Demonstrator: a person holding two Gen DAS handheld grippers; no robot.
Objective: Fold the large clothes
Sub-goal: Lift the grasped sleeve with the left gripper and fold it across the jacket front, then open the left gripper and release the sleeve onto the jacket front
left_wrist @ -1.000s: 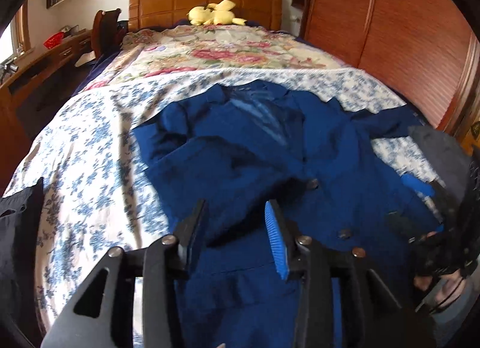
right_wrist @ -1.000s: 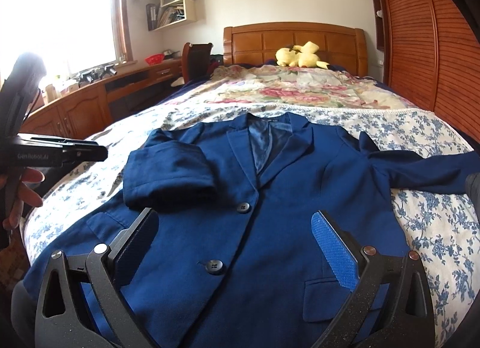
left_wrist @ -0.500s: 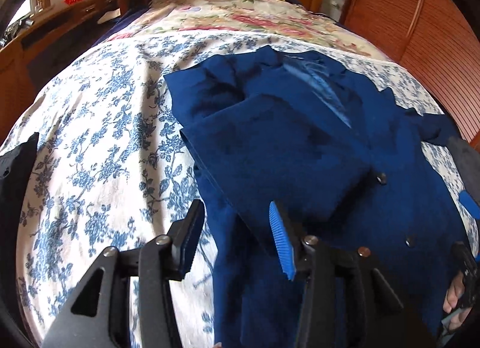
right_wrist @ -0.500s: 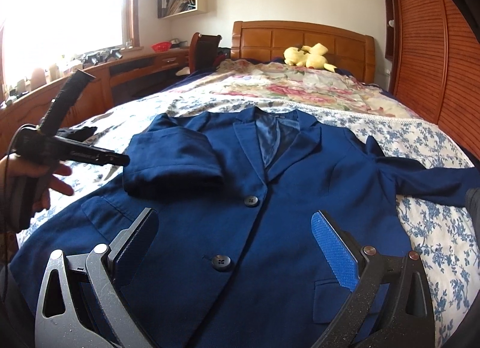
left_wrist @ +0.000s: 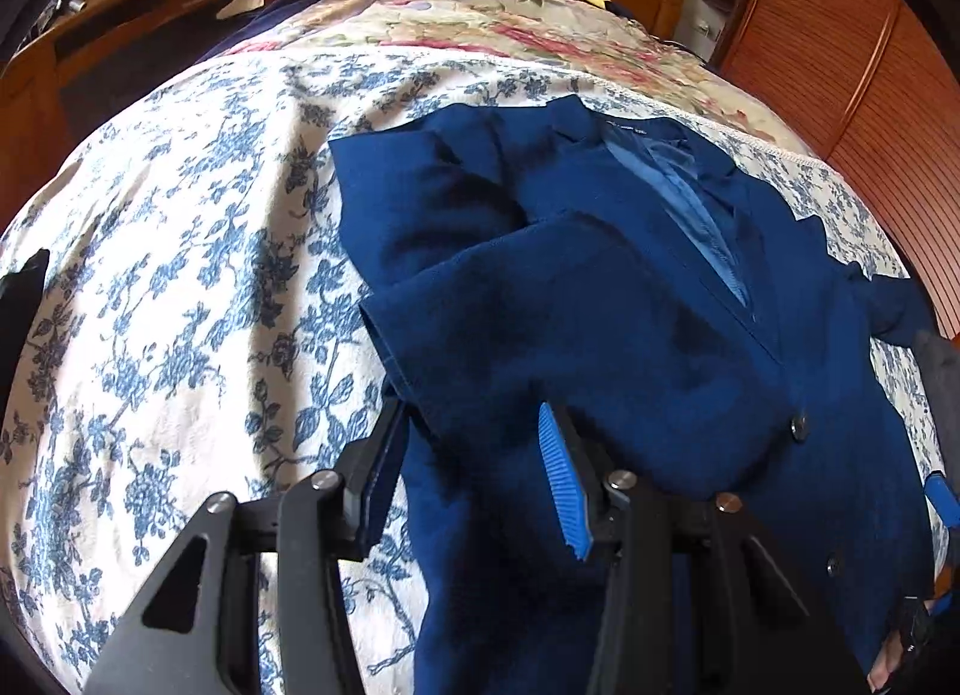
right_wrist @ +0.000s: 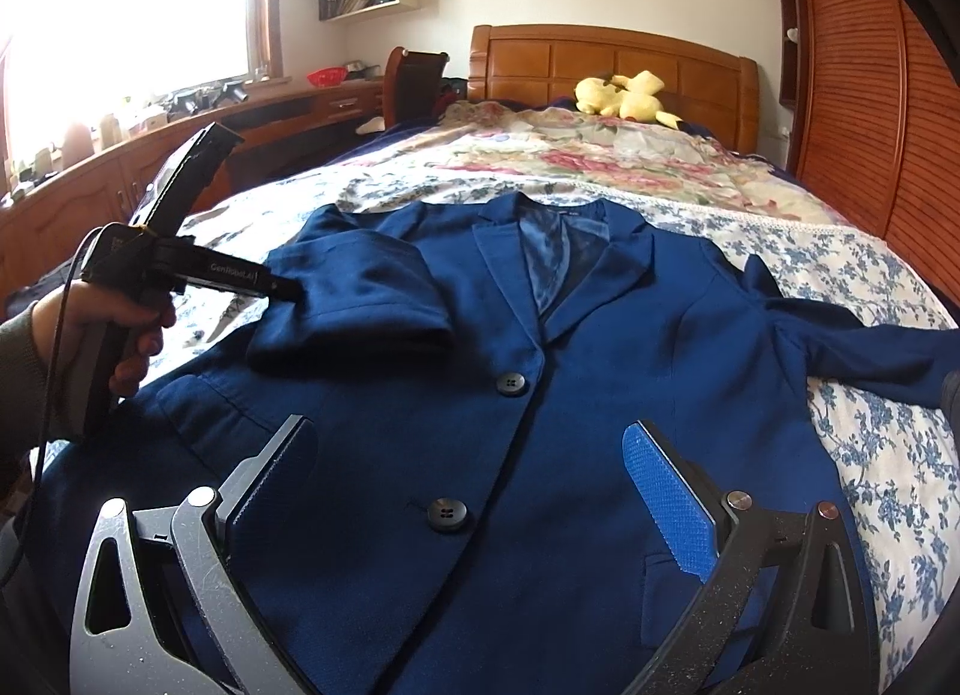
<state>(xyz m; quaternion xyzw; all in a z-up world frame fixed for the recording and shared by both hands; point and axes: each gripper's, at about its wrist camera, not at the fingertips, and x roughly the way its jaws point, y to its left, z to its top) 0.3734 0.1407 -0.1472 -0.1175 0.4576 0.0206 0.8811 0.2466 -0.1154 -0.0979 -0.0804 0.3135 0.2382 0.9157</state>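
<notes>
A navy blue blazer (right_wrist: 540, 395) lies face up on the bed, buttoned, collar toward the headboard. Its left sleeve (right_wrist: 360, 305) is folded in over the chest; the other sleeve (right_wrist: 870, 347) stretches out to the right. In the left wrist view the blazer (left_wrist: 600, 305) fills the right half. My left gripper (left_wrist: 474, 455) is open, its jaws either side of the folded sleeve's cuff edge. It also shows in the right wrist view (right_wrist: 282, 290), touching that sleeve. My right gripper (right_wrist: 474, 467) is open wide and empty above the blazer's lower front.
The bed has a blue floral sheet (left_wrist: 180, 275) and a pink floral quilt (right_wrist: 600, 155) farther back. A yellow plush toy (right_wrist: 624, 95) lies by the wooden headboard. A wooden wardrobe (right_wrist: 870, 95) stands on the right, a desk (right_wrist: 120, 173) and chair on the left.
My left gripper has moved left and down to the folded sleeve's cuff edge. The right gripper has drifted slightly forward over the blazer. The blazer has not moved.
</notes>
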